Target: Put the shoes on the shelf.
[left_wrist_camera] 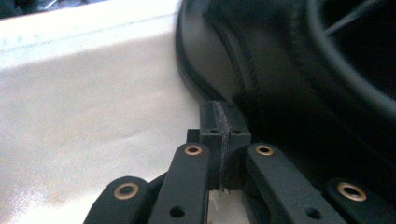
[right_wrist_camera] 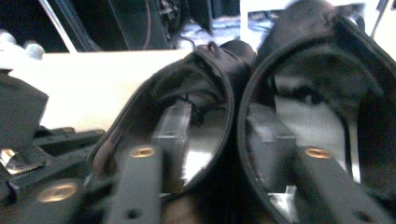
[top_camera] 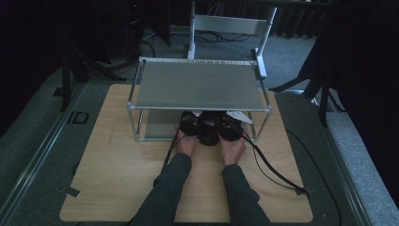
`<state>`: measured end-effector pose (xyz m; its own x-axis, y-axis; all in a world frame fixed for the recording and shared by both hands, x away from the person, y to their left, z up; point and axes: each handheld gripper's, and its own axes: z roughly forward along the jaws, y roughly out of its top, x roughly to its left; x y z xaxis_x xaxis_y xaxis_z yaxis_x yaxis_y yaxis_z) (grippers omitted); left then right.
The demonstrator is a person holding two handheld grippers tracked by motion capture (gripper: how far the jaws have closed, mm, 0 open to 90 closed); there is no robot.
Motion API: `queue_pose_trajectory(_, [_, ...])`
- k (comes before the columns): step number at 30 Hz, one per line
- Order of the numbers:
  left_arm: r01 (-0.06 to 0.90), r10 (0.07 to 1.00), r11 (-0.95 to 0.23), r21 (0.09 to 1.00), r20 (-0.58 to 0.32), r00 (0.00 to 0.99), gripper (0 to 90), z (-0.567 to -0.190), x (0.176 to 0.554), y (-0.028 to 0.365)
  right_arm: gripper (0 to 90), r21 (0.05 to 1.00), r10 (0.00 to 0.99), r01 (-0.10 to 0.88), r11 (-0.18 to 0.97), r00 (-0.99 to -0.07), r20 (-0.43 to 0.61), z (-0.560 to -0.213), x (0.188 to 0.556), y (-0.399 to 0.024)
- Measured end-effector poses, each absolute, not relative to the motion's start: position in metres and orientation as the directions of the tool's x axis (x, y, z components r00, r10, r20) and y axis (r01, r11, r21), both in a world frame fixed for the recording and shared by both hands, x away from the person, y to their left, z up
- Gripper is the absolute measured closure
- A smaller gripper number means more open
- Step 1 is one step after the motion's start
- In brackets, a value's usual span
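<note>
A pair of black shoes (top_camera: 207, 131) stands on the wooden table (top_camera: 117, 165) under the front edge of a metal shelf rack (top_camera: 197, 87). In the right gripper view, my right gripper (right_wrist_camera: 219, 122) has one jaw inside the left shoe (right_wrist_camera: 196, 79) and the other inside the right shoe (right_wrist_camera: 322, 60). It is shut on their two adjoining inner walls. My left gripper (left_wrist_camera: 222, 119) is shut, pads pressed together, its tip against the outer side of a shoe (left_wrist_camera: 280, 70). In the high view both grippers (top_camera: 188, 127) (top_camera: 230, 128) flank the shoes.
The rack's grey top shelf overhangs the shoes, and its thin legs (top_camera: 138, 127) stand left and right of the hands. Black cables (top_camera: 273, 169) trail back across the table. Dark stands and curtains ring the table on a grey floor.
</note>
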<state>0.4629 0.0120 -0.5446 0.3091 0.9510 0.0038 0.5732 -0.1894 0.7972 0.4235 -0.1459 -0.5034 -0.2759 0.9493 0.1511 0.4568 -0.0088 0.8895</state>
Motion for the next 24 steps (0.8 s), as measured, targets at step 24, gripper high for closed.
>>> queue_pose_trajectory(24, [0.556,0.919,-0.155,0.816,-0.087,0.384,59.9,-0.535,0.396,0.043,44.2,0.916,0.937,0.401,0.014,-0.325,0.128,-0.495,0.414,-0.156])
